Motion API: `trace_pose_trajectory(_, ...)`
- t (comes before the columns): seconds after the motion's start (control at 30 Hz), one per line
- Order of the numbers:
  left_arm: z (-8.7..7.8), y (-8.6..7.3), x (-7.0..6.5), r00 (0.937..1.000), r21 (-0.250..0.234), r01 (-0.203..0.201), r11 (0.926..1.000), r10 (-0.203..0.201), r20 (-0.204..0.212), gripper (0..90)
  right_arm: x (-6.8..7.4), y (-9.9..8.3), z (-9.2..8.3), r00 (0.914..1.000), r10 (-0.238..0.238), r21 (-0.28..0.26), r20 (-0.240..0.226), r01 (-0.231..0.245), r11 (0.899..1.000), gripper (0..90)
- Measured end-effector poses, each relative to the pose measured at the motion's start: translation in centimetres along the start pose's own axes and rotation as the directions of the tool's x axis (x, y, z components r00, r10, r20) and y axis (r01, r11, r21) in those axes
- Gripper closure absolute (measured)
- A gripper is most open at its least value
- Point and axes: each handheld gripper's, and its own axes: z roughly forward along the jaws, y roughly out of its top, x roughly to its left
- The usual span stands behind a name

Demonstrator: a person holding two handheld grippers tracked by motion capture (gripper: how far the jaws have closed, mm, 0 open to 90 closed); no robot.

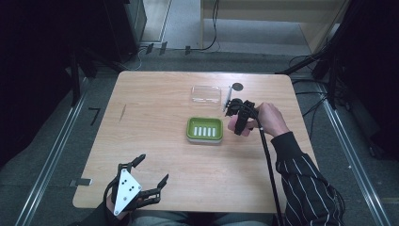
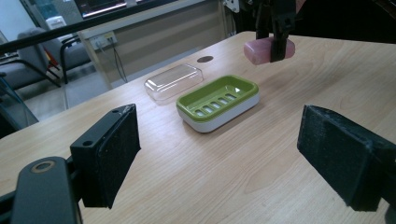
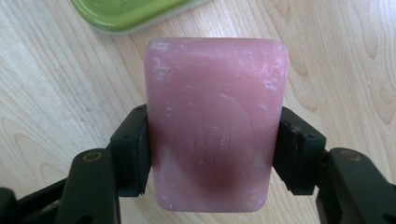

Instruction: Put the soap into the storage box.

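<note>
High view: right claw hovers just right of the green slotted plastic soap dish on the wooden bench.

Left gripper view: left claw wide, empty.

Right gripper view: pink rectangular soap bar pinched at its sides above the bench; slick, may slip or miss the dish.

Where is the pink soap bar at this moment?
The pink soap bar is clamped between the jaws of the right gripper, held above the table to the right of the green soap dish in the high view.
</note>
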Motion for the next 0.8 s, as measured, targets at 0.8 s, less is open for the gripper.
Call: trace_pose_trajectory(0.8,0.0,0.0,0.0,1.0000,0.003,-0.003,1.0000,0.003,0.002,13.6,0.8,2.0,-0.8,0.9967,-0.080,-0.020,0.014,0.080,0.997,39.0)
